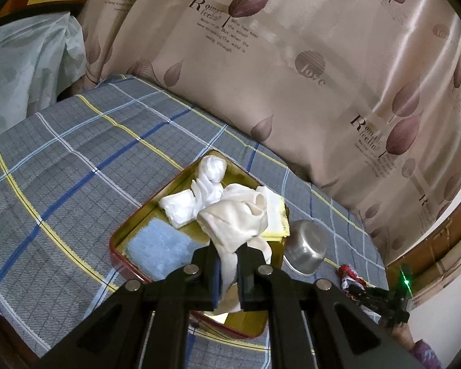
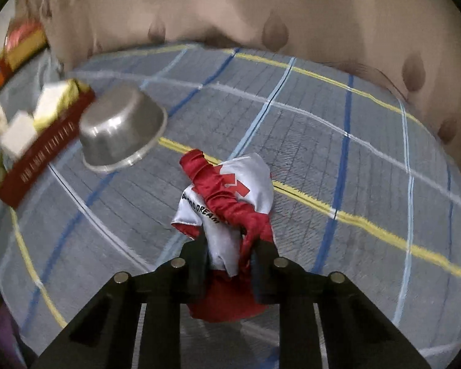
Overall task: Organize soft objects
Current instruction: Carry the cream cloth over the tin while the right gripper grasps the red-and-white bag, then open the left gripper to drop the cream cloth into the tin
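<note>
**Both tongs clamped on cloth over the bed**

Left tongs (image 1: 229, 269) closed tight on a cream cloth (image 1: 235, 218) — the fabric is pinched between the two fingers and its bulk hangs over the tin tray (image 1: 120, 240) below. Right tongs (image 2: 230, 261) likewise closed, gripping a red-and-white satin cloth (image 2: 227, 196) with black lettering; cloth bunched up, held above the plaid bedsheet (image 2: 322, 141).

Left wrist view only: the inside of the tray. Gold interior, red outer rim. In it — a folded blue towel (image 1: 159, 250) at the near left corner, crumpled white cloths (image 1: 193, 193) toward the far end, a pale yellow folded cloth (image 1: 276, 220) at the right edge under the cream one. This view also shows the beige leaf-print curtain (image 1: 292, 61) with "Romantic feelings" text behind the bed, a white plastic bag (image 1: 24, 70) at far left, and the right tool itself small at lower right with a green light, red cloth just beside it.

Right wrist view only: the tray's red side wall with gold lettering, blurred, and the satin cloth's red cross pattern up close. Tray contents show only as white and yellow lumps above the rim.

Both views: an upturned steel bowl (image 1: 305, 250) lying tilted on the bedsheet, just beside the tray's right side; whether it touches, cannot tell. Satin cloth sits well right of the tray, bowl between them.
</note>
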`<action>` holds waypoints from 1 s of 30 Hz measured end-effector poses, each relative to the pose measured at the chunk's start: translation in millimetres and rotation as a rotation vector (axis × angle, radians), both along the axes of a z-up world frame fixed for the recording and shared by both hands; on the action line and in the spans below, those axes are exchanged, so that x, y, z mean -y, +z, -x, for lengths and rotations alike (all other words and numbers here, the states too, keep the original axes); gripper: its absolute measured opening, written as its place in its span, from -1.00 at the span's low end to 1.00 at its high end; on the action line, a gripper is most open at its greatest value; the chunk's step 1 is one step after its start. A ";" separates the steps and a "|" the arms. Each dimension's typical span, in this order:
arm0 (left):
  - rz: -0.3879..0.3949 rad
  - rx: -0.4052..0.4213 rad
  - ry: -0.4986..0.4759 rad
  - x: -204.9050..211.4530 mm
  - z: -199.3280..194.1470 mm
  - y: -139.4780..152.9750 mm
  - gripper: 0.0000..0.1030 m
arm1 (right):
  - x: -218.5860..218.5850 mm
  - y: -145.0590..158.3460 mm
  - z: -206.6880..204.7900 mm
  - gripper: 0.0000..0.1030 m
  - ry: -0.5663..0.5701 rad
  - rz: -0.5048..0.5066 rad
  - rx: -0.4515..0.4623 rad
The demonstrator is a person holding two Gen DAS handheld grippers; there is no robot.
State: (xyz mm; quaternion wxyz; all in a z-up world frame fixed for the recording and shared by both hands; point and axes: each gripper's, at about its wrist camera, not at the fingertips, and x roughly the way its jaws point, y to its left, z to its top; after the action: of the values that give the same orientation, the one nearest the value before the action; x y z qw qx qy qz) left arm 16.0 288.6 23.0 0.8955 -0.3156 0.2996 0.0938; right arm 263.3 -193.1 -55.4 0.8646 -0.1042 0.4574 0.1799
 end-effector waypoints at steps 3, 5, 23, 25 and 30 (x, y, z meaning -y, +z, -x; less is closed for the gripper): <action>-0.001 0.000 0.001 -0.2 0.9 1.3 -0.85 | 2.4 8.3 14.0 -0.64 -0.046 -0.102 0.021; 0.005 0.003 0.002 -0.4 1.8 2.1 -0.84 | 0.8 14.5 26.9 -0.64 -0.062 -0.153 0.037; -0.031 0.001 0.052 -17.9 1.2 6.3 -0.84 | -62.6 74.0 123.5 -0.64 0.028 -0.420 0.118; -0.021 -0.017 0.051 -25.5 -9.4 1.7 -0.84 | -68.6 74.3 124.7 -0.64 0.044 -0.428 0.112; 0.021 -0.030 0.032 -39.2 -42.1 -9.0 -0.84 | -78.9 74.5 125.8 -0.63 0.063 -0.438 0.097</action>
State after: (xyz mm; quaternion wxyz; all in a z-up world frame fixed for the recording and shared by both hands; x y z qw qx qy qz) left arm 58.1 327.8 14.0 0.8859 -0.3283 0.3086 0.1099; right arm 137.5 -114.2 19.1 0.8815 0.0634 0.3618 0.2965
